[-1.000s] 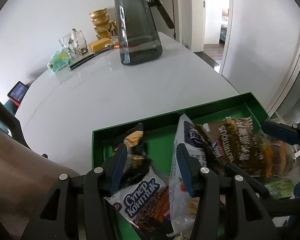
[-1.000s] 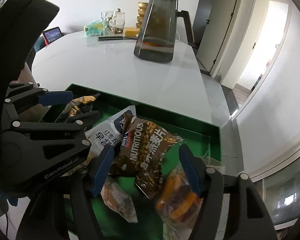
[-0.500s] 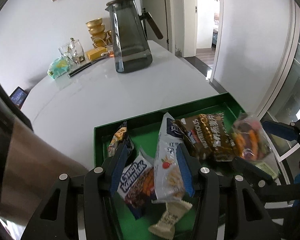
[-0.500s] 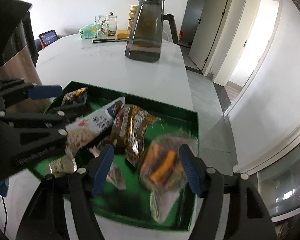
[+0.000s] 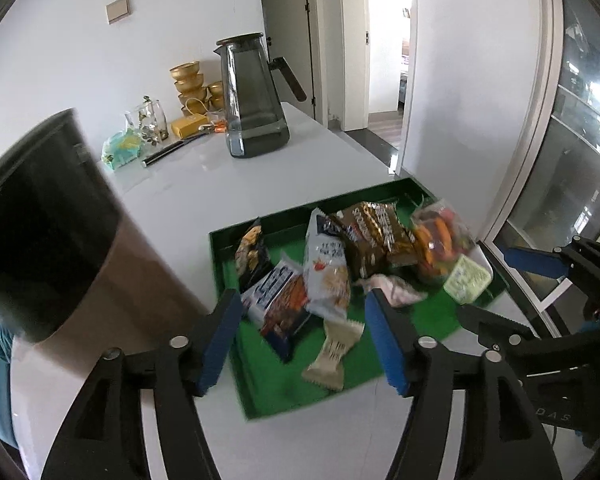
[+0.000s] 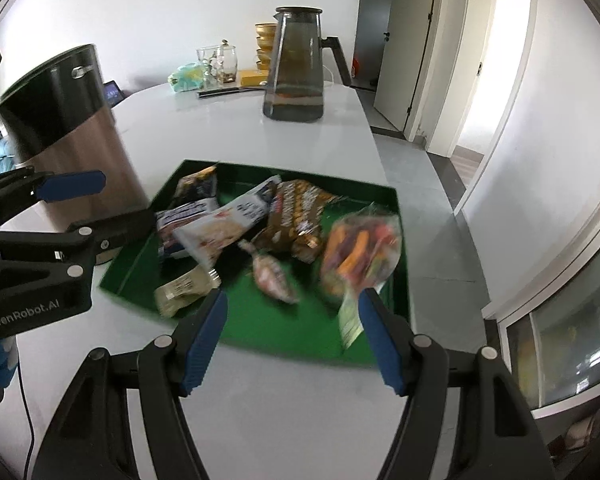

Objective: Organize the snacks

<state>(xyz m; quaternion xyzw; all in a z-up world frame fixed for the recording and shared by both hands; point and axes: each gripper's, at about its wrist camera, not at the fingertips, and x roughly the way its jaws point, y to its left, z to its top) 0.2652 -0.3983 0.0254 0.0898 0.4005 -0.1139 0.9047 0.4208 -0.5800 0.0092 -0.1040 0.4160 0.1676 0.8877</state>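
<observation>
A green tray sits on the white table and holds several snack packets: a white oat bar packet, a brown packet, a clear bag of orange sweets, a blue-white cookie packet and a small beige bar. My left gripper is open and empty above the tray's near edge. My right gripper is open and empty, also above the near edge.
A steel bin stands left of the tray. A dark glass pitcher, gold bowls, a glass jar and small items stand at the table's far end. The table edge and a doorway lie to the right.
Both grippers have pulled back and up from the tray, so the whole tray and the bin now show. Both stay open and empty.
</observation>
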